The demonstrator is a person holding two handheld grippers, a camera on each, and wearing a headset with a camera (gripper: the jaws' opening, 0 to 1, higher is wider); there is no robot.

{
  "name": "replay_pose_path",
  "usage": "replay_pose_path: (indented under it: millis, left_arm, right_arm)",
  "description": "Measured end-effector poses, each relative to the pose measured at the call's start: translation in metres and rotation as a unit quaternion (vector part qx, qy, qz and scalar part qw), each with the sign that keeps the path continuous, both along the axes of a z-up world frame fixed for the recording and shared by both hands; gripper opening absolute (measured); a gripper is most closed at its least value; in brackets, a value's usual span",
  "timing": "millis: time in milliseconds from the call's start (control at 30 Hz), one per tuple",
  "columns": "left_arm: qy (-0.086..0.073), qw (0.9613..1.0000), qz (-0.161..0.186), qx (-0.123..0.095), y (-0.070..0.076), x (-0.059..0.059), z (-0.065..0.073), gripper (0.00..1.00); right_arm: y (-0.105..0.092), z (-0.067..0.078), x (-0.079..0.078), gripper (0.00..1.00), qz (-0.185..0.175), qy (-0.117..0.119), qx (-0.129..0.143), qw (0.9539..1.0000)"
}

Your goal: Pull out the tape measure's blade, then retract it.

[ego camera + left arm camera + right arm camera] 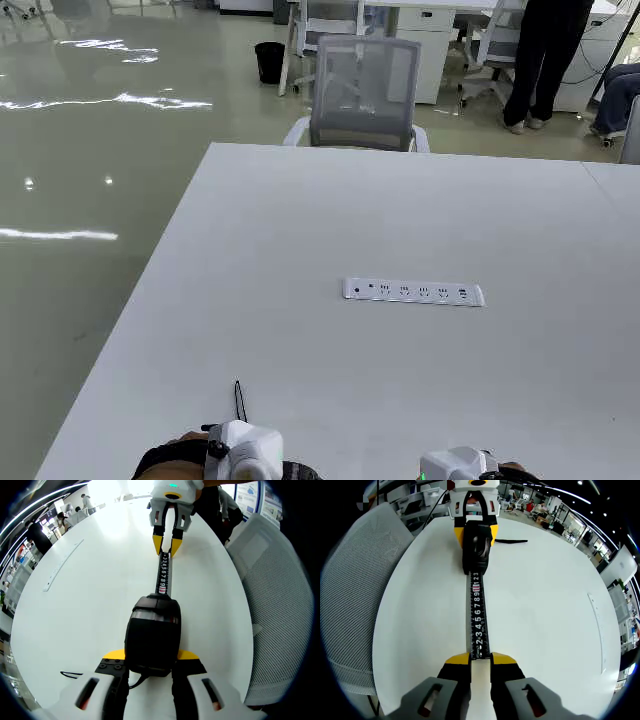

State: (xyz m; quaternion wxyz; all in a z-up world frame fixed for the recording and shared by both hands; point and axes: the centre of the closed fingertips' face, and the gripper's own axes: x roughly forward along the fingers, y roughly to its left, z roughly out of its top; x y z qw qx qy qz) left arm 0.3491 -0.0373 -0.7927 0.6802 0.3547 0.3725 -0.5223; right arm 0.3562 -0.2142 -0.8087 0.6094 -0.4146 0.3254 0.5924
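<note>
My left gripper (pixel 151 656) is clamped on the tape case (pixel 152 630), down at the near side of the worktop (pixel 400 210). I can't tell whether the case rests on it or hangs just above. My right gripper (pixel 480 660) is pinched shut on the tip of the blade (pixel 477 610). A short stretch of blade runs straight between the two, low over the surface.

I judge the pull-out begun but far from finished. To do it well, I'd draw the right gripper away along the blade's own line, with no twist. The left should pin the case level so it can't slide or tip. For the return, I'd walk the tip back under tension rather than let go, since a freed blade would likely whip into the case.

The worktop is white and smooth, so the case may skate if my hold slackens. A power strip (pixel 413 292) lies mid-worktop, well apart from the tape. A thin black strip (pixel 240 400) lies near the left gripper. Beyond are a grey mesh chair (pixel 362 95), a glossy floor (pixel 120 150) and more desks.
</note>
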Motion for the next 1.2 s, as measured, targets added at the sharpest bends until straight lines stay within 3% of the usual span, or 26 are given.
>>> replay_pose_path:
  millis: [1200]
  left_arm:
    - [0.001, 1.0000, 0.002, -0.002, 0.000, 0.001, 0.001, 0.29]
  right_arm:
    - [-0.027, 0.004, 0.004, 0.12, -0.014, 0.002, -0.002, 0.9999]
